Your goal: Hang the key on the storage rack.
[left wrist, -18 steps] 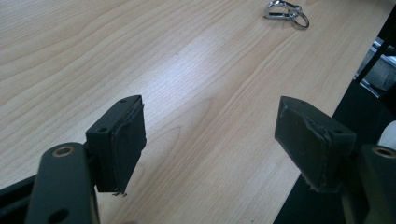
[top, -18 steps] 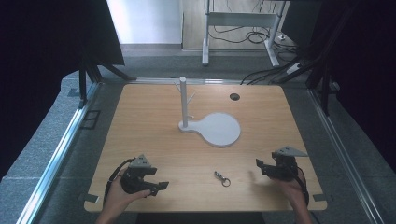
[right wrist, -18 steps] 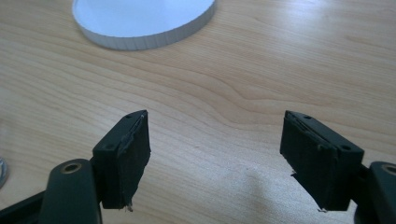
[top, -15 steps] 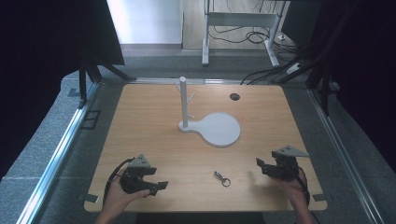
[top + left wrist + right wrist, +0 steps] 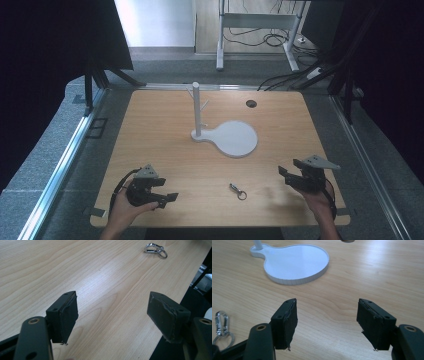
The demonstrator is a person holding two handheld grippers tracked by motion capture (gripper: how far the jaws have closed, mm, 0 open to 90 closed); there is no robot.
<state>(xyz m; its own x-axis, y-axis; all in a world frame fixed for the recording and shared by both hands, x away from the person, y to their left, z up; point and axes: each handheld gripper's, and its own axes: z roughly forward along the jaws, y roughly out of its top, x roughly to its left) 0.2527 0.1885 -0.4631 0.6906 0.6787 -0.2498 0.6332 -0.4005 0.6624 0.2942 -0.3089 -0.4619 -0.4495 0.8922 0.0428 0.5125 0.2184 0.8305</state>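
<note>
A small metal key clip with a ring (image 5: 237, 190) lies on the wooden table (image 5: 165, 125) near its front edge, between my two grippers. My left gripper (image 5: 164, 190) rests low at the front left, open, with bare wood between its jaws (image 5: 112, 315); the clip (image 5: 155, 249) lies ahead of it, to the right. My right gripper (image 5: 285, 176) is at the front right, also open with nothing between its jaws (image 5: 327, 320). In the right gripper view the clip (image 5: 220, 322) lies at the left edge. A white stand (image 5: 197, 107) with a pegged pole rises from a round white base (image 5: 235, 139) (image 5: 294, 262) mid-table.
A dark round hole (image 5: 251, 103) sits in the tabletop at the back right. Metal rails (image 5: 65, 160) run along the table's left and right sides. A desk frame and cables (image 5: 280, 35) stand beyond the far edge.
</note>
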